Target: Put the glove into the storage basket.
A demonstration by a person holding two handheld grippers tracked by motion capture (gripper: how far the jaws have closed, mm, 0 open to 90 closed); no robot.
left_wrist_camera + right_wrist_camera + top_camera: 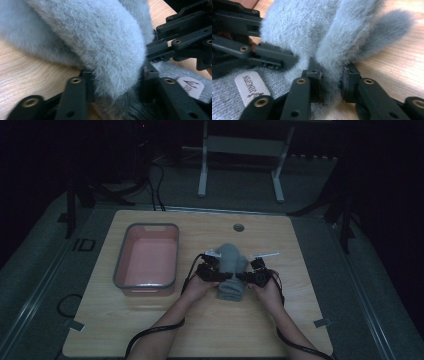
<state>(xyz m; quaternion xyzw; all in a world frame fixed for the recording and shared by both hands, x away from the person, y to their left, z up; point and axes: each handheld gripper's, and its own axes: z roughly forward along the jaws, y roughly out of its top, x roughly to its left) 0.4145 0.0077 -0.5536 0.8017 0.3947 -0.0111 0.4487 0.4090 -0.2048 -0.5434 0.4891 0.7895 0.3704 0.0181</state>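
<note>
Pinching the fluffy grey hat (231,265) from both sides, the left gripper (215,271) and right gripper (252,272) each squeeze its furry edge. It sits on the worktop (300,270) beside the pink bin (149,257). Grabbing looks done; folding or moving it is left.

I see bare table (300,270) right of centre; pink bin (148,257) blocks centre-left, grey fuzzy glove (231,270) sits mid-frame.
</note>
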